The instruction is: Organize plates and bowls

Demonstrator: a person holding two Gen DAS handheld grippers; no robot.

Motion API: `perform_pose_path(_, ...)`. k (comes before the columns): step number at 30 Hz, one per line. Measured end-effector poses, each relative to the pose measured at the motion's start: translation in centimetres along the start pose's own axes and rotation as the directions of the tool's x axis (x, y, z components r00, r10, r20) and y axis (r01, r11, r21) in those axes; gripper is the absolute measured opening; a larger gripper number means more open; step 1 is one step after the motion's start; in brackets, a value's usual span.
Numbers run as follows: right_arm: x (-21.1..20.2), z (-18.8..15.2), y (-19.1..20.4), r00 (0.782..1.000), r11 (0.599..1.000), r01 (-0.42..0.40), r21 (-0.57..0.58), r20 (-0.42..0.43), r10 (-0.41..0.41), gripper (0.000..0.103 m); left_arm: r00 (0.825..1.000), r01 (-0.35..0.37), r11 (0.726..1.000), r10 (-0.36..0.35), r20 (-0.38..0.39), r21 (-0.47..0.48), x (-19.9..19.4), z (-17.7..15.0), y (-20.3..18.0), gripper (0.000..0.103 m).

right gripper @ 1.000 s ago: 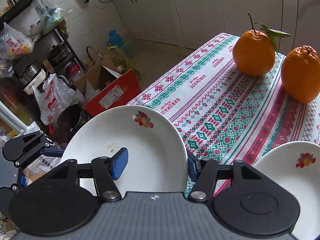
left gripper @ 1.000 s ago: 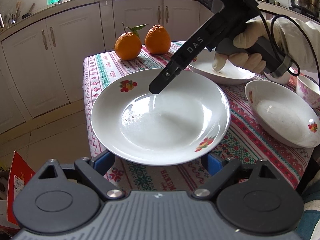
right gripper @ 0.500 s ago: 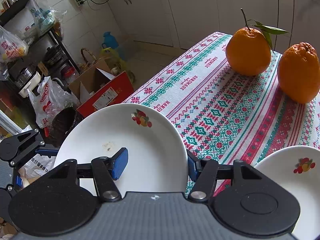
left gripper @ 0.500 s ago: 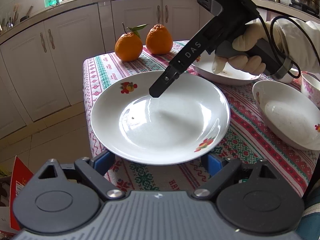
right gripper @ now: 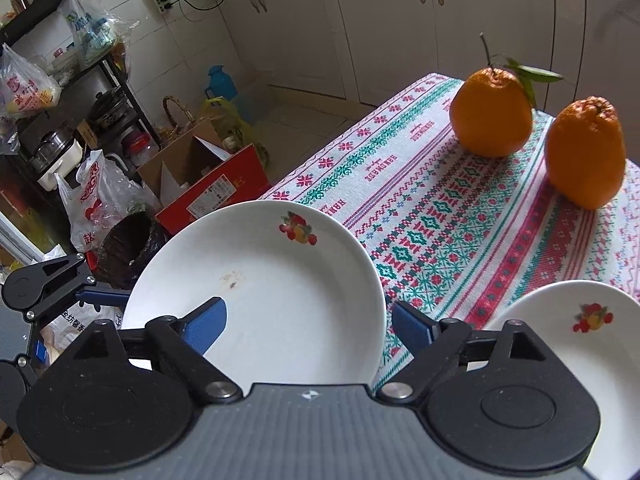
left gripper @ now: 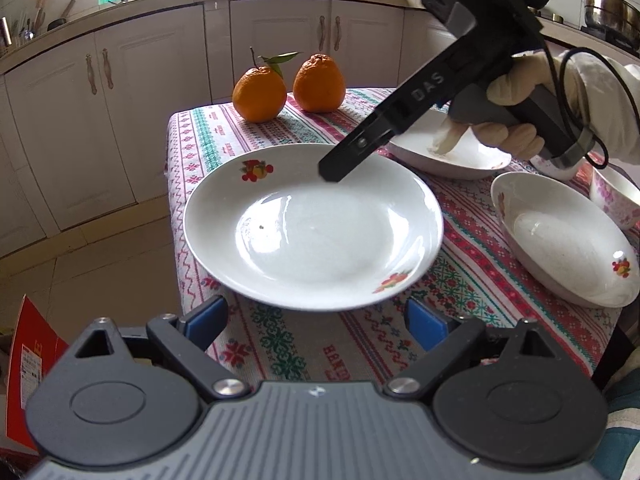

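Left wrist view: left gripper with blue pads spreading wider, jaws opening, nothing pinched; near rim of the big white shallow plate with fruit decals sitting just ahead of and between the pads, not touched. Plate lying flat on the red-green patterned woven tablecloth, at the table's near left corner. Right gripper, black with a lettered finger, hovering over the plate's far rim, gripped by a gloved hand. Sitting to the right: white deep bowl with fruit decal, tilted; pink-flowered bowl at the edge; another white dish behind, under the gloved hand. Two orange citrus fruits standing side by side at the far end, one with stem and leaf.

Right wrist view: right gripper jaws opening, blue pads standing wide apart; left pad hanging over the plate's bowl, right pad outside its rim, rim passing between them, no pad pressing on it. Second white dish peeking in lower right. Citrus fruits resting on the cloth farther back. Left gripper showing at the left edge beside the plate.
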State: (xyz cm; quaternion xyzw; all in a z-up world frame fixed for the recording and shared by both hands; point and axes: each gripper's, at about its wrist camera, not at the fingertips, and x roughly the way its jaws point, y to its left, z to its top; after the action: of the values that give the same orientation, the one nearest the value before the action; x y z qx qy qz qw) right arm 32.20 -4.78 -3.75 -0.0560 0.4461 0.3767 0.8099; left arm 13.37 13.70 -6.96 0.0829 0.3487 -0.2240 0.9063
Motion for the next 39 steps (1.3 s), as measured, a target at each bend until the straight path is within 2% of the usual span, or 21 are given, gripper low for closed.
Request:
perform_pose_path(4,-2.9,-1.0,0.9,0.999,1.0,0.012,0.004,0.047,-0.012,0.103,1.0,-0.012,0.999,0.012,0.017,-0.035,-1.5,-0.5,-0.5,0.096)
perform_pose_path(10,-6.9,-3.2,2.7,0.993,0.997,0.072,-0.003,0.093,-0.071,0.103,0.996,-0.05,0.997,0.054,0.067,-0.06,-4.2,-1.1,-2.5,0.098)
perform_pose_path(18,-11.3,-8.1,4.3,0.979,0.991,0.127,0.049,0.153,-0.133,0.103,0.989,-0.065,0.995,0.074,0.126,-0.072,-6.1,-1.7,-6.4,0.099)
perform_pose_path(22,-13.3,-11.2,5.1,0.963,0.977,0.207,0.056,0.168,-0.213,0.103,0.989,-0.053,0.995,0.064,0.136,-0.082,-6.4,-2.1,-8.0,0.099)
perform_pose_path(27,-15.5,-15.0,5.8,0.95,0.968,0.226,0.106,0.197,-0.243,0.103,0.989,-0.048,0.995,0.06,0.135,-0.092,-6.0,-2.4,-9.9,0.099)
perform_pose_path(32,-16.7,-18.0,5.4,0.95,0.959,0.22,0.177,0.183,-0.252,0.103,0.992,-0.021,0.998,0.028,0.124,-0.061,-5.4,-2.5,-11.8,0.099)
perform_pose_path(36,-17.4,-19.3,5.0,0.926,0.93,0.306,0.206,0.164,-0.341,0.103,0.995,-0.001,1.0,0.0,0.1,0.009,-4.8,-2.7,-13.4,0.099)
perform_pose_path(39,-18.0,-20.0,4.3,0.923,0.925,0.306,0.225,0.167,-0.346,0.103,0.997,0.027,0.998,-0.031,0.07,0.065,-4.1,-2.7,-14.2,0.099)
